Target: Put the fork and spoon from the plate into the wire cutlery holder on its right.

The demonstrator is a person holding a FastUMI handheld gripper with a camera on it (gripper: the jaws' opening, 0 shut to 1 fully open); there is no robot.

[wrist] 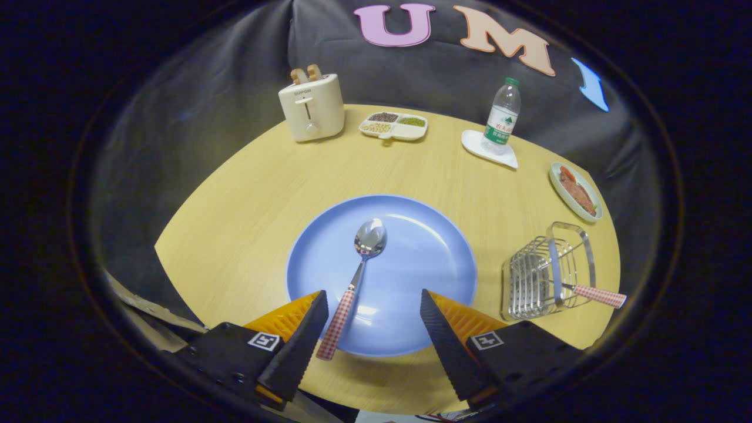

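A blue plate (429,258) lies on the wooden table just ahead of my fingers. On it rests a spoon (355,276) with a shiny bowl and a red-checked handle; the handle runs back toward me and ends close beside my left finger. My gripper (374,302) stands open above the plate's near rim, with nothing pressed between its fingers. To the right of the plate sits the wire cutlery holder (543,273). A utensil with a red-checked handle (599,295), which I take to be the fork, lies in it, the handle sticking out to the right.
At the back of the table stand a cream toaster (312,106), a divided dish of beans (393,126), and a water bottle (502,117) on a white coaster. A small plate of food (576,191) sits beyond the holder near the table's right edge.
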